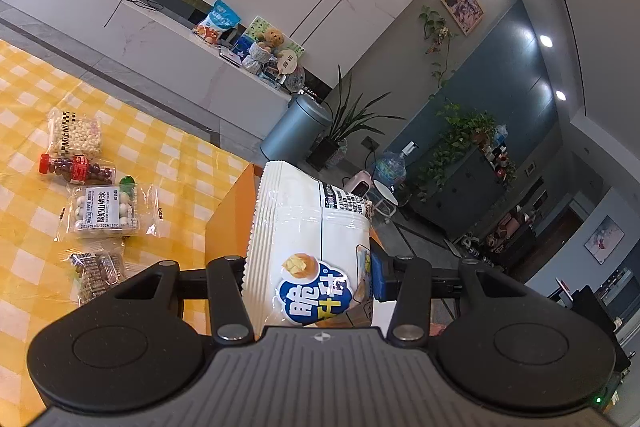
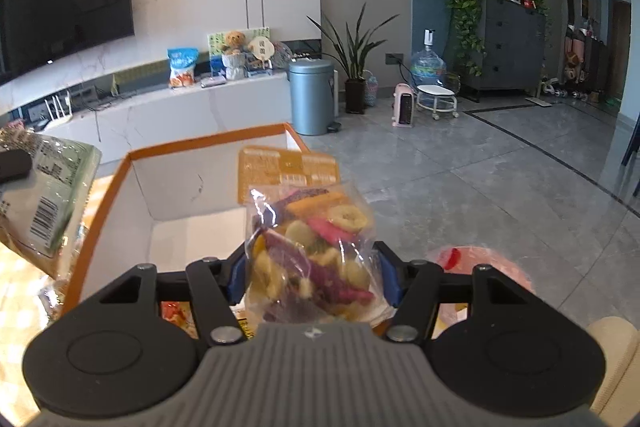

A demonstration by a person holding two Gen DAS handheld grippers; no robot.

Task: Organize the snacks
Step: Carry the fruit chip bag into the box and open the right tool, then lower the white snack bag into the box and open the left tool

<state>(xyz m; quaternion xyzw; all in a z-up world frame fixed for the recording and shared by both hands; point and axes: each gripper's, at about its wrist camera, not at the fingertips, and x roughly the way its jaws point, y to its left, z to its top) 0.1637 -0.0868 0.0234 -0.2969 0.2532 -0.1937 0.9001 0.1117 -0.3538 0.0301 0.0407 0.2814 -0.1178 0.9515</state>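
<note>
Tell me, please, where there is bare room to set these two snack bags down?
The white floor of the orange-rimmed box is bare beyond the clear dried-fruit bag. The yellow checked cloth is free towards the box; its left strip, by the hawthorn-ball pack, is crowded.

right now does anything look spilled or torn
Nothing stands out. The white snack bag in the left gripper and the dried fruit bag in the right gripper look sealed; the box stands upright.

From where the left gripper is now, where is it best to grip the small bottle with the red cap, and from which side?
Grip the bottle across its middle, coming from above. It lies flat on the yellow cloth, cap toward the left in the picture, and packets sit close on two sides, so only the top looks free.
</note>
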